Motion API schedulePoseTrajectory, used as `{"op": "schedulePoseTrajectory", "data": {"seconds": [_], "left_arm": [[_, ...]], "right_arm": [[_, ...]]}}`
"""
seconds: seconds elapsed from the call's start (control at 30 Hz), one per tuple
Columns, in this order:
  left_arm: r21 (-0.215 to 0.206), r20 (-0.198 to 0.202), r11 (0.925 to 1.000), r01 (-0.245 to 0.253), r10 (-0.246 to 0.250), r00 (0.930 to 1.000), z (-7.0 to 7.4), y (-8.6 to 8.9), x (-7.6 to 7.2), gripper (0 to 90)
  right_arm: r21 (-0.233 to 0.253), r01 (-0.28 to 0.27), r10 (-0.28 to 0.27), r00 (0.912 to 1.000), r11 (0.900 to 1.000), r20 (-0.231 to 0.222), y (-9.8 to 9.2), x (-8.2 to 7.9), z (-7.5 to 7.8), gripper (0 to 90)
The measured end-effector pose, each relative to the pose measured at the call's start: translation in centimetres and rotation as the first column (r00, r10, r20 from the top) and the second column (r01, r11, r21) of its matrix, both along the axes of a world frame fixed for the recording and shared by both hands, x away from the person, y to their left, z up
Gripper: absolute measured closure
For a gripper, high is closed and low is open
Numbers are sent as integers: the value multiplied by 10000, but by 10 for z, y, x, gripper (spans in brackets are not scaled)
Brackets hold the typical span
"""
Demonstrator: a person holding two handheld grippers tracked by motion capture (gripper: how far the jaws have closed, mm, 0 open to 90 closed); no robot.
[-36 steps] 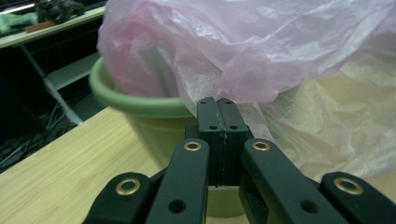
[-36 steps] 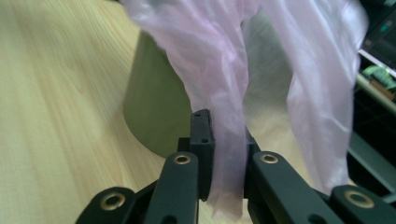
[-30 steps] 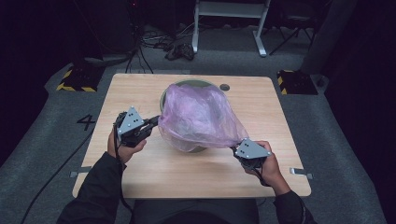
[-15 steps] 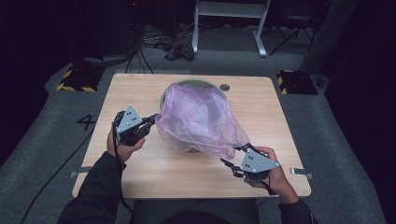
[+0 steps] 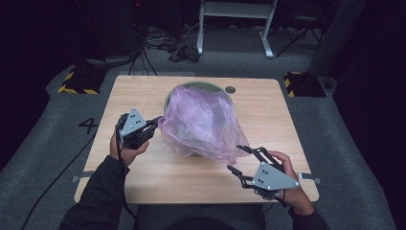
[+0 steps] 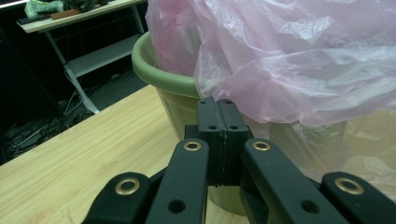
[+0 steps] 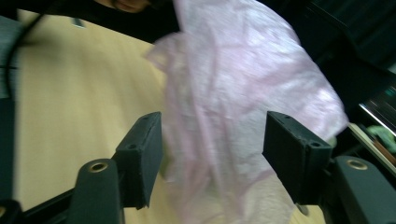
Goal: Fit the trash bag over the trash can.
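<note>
- Currently the pink plastic bag (image 5: 203, 122) sits draped over the green pot (image 5: 198, 87) near the middle of the wooden table (image 5: 143, 177); the film balloons above the rim and spills down the pot's near and right sides.
- Pot: the far arc of the rim shows bare in the high view; the rest is covered by film. In the left gripper view the rim (image 6: 159, 70) is bare on the left, with film hanging over it to the right.
- Left gripper (image 5: 155, 123): held at the left side of the pot, jaws pointing right. In the left gripper view the two jaw pads are pressed flat together, right at the bag's lower edge against the pot wall. Whether film is pinched between them cannot be told; the bag's left edge does meet the jaw tips in the high view.
- Right gripper (image 5: 239, 159): at the near right of the table, jaws spread wide, pointing far and left toward the bag's hanging corner (image 5: 234, 155). In the right gripper view the pink film (image 7: 224, 116) lies beyond and between the separated pads, not touched by either; that view is blurred.
- Hands: left hand (image 5: 125, 148) and right hand (image 5: 292, 191) each wrap a gripper body; dark sleeves enter from the near edge.
</note>
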State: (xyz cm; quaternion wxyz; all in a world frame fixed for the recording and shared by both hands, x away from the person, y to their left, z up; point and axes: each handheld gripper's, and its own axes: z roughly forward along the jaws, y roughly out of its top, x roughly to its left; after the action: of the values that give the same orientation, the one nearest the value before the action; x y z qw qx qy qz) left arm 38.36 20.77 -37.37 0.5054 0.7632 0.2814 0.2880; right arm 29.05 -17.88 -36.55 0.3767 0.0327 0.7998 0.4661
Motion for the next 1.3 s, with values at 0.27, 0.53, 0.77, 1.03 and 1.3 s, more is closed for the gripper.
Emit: {"op": "schedulePoseTrajectory", "data": {"seconds": [0.27, 0.53, 0.77, 1.03, 1.3], "left_arm": [[-31, 20, 10000, 41, -41, 10000, 1, 0, 1, 882], [-216, -4, 9996, -158, 158, 9999, 2, 3, 3, 777], [-478, -273, 9983, -330, 317, 9991, 1, 5, -3, 419], [-876, -1142, 9961, 53, -154, 9933, -13, -2, -24, 165], [-926, -1446, 9949, -406, 269, 9891, -18, -7, -5, 406]], "right_arm": [[-539, 979, -983, 9951, 9937, -50, 16, 39, -3, 362], [-527, 1234, -1243, 9921, 9910, -141, 17, 57, 11, 859], [-104, 1346, -1349, 9901, 9908, -394, 18, 65, 23, 900], [277, 1527, -1504, 9859, 9879, -729, 17, 73, 28, 900], [559, 1394, -1339, 9866, 9887, -929, 19, 75, 30, 900]]}}
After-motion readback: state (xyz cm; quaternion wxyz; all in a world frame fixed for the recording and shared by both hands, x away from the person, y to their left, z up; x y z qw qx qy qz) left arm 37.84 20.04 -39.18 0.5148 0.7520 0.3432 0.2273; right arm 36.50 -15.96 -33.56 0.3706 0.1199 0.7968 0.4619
